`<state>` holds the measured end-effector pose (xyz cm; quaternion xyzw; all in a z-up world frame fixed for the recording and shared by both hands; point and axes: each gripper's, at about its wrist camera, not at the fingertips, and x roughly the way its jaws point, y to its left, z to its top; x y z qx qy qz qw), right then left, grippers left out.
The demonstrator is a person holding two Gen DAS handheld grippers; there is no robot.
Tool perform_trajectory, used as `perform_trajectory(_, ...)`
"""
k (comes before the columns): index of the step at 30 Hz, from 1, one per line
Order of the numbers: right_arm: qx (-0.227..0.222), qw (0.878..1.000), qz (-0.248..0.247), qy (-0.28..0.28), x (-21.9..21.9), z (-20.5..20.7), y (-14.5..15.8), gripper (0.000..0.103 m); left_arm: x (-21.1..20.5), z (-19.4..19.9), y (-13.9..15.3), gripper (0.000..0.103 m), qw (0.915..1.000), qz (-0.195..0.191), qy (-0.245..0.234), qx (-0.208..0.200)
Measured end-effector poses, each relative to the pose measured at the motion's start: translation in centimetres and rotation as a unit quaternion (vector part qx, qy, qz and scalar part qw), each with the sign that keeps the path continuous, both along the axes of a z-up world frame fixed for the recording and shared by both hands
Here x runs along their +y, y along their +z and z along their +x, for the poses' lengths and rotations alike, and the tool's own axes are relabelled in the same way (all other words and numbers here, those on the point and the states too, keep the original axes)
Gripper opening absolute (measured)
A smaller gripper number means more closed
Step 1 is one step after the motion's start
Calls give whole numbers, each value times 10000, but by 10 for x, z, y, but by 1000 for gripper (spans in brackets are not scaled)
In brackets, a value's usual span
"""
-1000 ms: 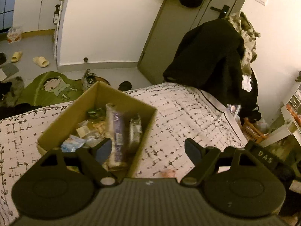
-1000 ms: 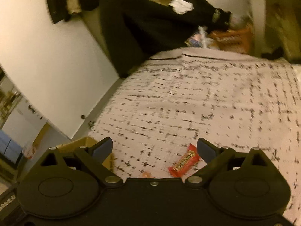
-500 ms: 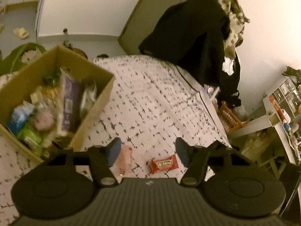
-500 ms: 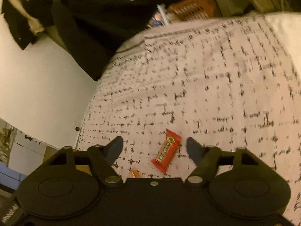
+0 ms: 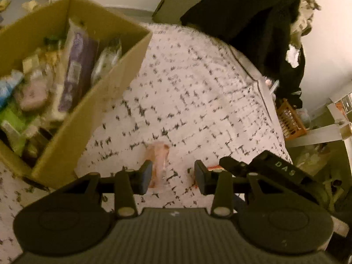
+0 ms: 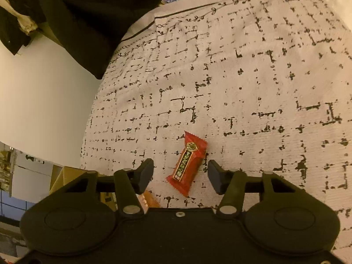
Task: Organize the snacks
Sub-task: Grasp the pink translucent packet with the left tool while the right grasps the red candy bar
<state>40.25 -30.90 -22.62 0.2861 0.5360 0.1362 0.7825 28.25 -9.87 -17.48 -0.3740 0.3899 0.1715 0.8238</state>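
The bed cover (image 6: 253, 83) is a pale woven fabric with a broken black grid print; it fills both views. A dark, soft garment (image 5: 248, 11) hangs at the far end of the bed. The cardboard box (image 5: 92, 114), matte brown with straight walls, sits on the cover and shows fully only in the left wrist view, packed with blurred wrappers, among them a tall purple packet (image 5: 77, 72).

The left gripper (image 5: 172, 175), black plastic with flat pads, is closing; a pale pink translucent wrapper (image 5: 158, 160) lies just beside its left pad, not yet pressed. This view also catches the right gripper's body (image 5: 275, 169) close alongside.

The right gripper (image 6: 180, 176) is closing around a red glossy candy bar (image 6: 188, 165), crimped at both ends, lying flat between the pads and clear of both. The right wrist view alone shows its gold label.
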Motion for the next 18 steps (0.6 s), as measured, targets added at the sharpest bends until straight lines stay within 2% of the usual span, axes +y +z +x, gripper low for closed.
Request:
perform_trajectory(3,31,9999,-111,12,2,5,-6,51,-2,6,-11,41,9998,129,-64,115)
perform_trajectory(10,-272,9981,-371,404,23,8,-6,51,3,12,-27,41,9996,-15,-60,262)
perform_trajectory(14,-383,9962,-395,670,35,9,-6,47,4,15,-30,40,9995,161,-105,265)
perform_trajectory(18,-682,9879,-957,1013,50,6,-4,40,3,20,-31,39,9988,287,-178,348)
